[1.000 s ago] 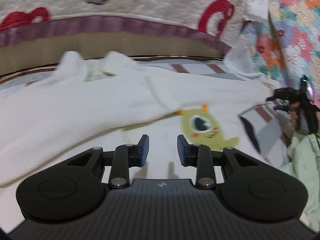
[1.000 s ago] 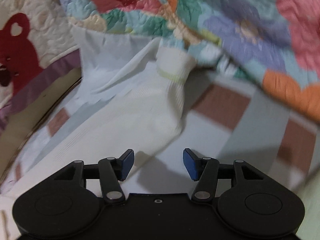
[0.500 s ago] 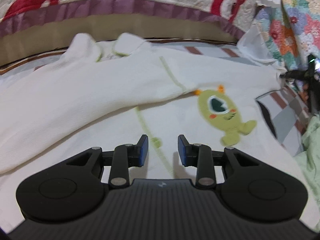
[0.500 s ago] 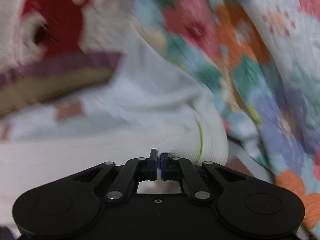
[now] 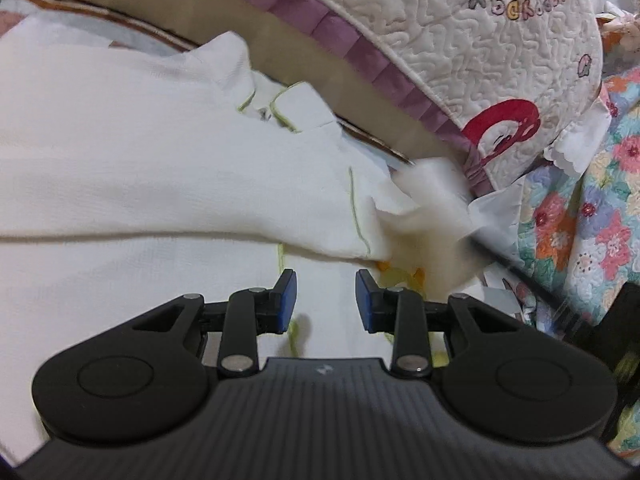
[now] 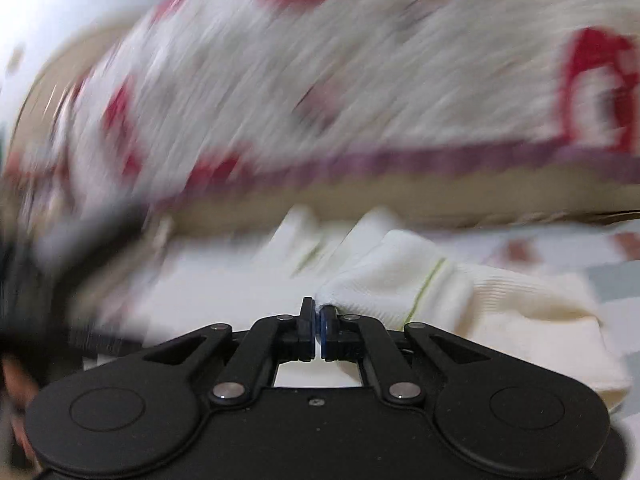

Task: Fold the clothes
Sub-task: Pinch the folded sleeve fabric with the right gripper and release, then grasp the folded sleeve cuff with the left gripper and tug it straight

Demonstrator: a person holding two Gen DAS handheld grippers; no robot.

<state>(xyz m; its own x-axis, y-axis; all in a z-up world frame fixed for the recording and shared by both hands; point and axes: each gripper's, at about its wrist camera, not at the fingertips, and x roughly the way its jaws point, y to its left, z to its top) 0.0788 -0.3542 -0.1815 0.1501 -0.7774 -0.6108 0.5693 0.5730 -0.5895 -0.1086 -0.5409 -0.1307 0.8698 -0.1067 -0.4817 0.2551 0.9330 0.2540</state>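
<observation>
Item: white ribbed garment [image 5: 140, 168] with green stitching, spread on the bed; we noted its sleeve cuff [image 6: 404, 280] lifted and pinched at one edge in the clenched jaws of our right gripper [image 6: 319, 334]. Our left gripper [image 5: 325, 300] hovered over the garment's body, jaws released, holding nothing. Behind lay a quilted cream cover [image 5: 460, 40] with purple trim; a floral quilt [image 5: 592, 216] lay rightward.

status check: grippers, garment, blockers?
Left hand-held gripper open, empty, over the white garment. Right hand-held gripper shut on the sleeve cuff. Nothing seen in the way; right view motion-blurred.
</observation>
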